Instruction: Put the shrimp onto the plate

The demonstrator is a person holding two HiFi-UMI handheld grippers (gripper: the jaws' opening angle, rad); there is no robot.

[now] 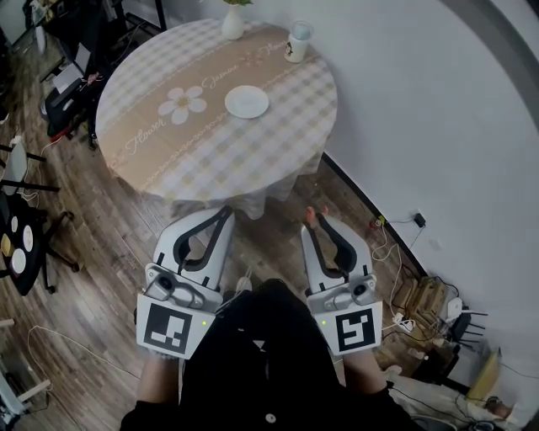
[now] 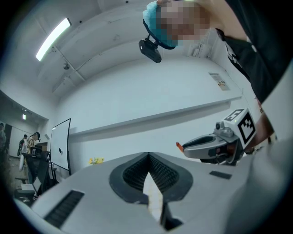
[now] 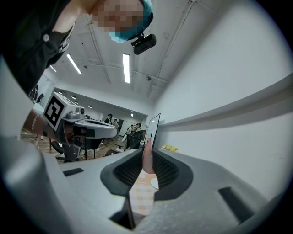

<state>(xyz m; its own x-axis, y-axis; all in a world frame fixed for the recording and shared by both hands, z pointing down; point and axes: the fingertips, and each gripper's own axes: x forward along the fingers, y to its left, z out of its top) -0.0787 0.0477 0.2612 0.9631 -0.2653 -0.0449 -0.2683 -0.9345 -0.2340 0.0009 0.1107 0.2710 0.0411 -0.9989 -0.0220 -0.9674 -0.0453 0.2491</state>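
Down near the person's body, well short of the bench (image 1: 168, 160), is where both tongs are hanging out right now. So task-wise I'd call it roughly halfway: the pickup looks done, the delivery isn't.

The right tongs (image 1: 313, 220) are clamped on the shrimp (image 3: 147, 157), which is pinched right at the tips with its upper end poking out past them. The left tongs (image 1: 226, 210) are closed with nothing in them, tips meeting, just held alongside.

The plate (image 1: 247, 102) sits around the middle of the round checked cloth, and it looks bare from the head view. It's well apart from the shrimp, so what's left is basically the whole carry: reach over the near edge of the bench, get above the plate, let go. A vase (image 1: 233, 23) and a cup (image 1: 297, 42) are at the far rim, so I don't think they'd get in the way.

As for the shrimp itself, it's a small pinkish-orange thing, smooth and kind of glossy, with a more orange end showing. It's standing roughly in line with the jaws. Can't tell from these shots whether it's real or a toy, it's too small in the head view.
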